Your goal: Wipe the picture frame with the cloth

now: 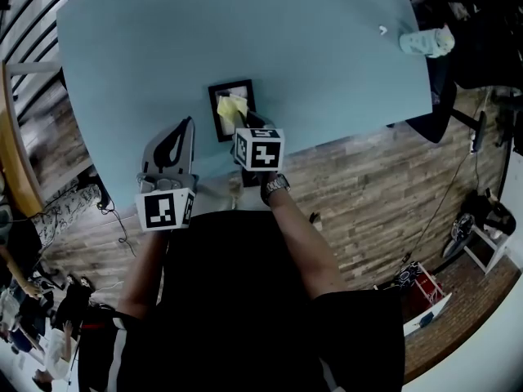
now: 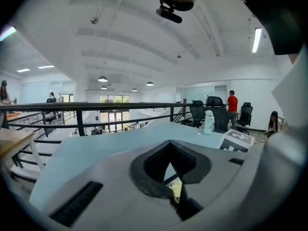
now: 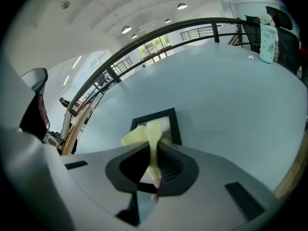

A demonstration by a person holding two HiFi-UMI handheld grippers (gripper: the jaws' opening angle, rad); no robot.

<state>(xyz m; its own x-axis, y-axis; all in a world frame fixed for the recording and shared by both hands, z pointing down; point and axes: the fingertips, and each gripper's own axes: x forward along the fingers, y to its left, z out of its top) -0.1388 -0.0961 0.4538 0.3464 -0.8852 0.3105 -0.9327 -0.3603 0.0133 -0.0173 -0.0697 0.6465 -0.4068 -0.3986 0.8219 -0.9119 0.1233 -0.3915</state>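
The right gripper view shows the right gripper (image 3: 154,160) clamped on the yellow cloth (image 3: 147,134) over the black picture frame (image 3: 175,125) lying on the table (image 3: 231,95), a grip the head view half hides, while the left gripper view shows the left gripper (image 2: 169,165) closed and empty.

I am finding no readable text, brand or number: the marker cubes (image 1: 166,210) on my left claw (image 1: 183,124) and right claw (image 1: 242,122) are showing only black-and-white squares; print on the bottle (image 1: 426,42) is blurring out.
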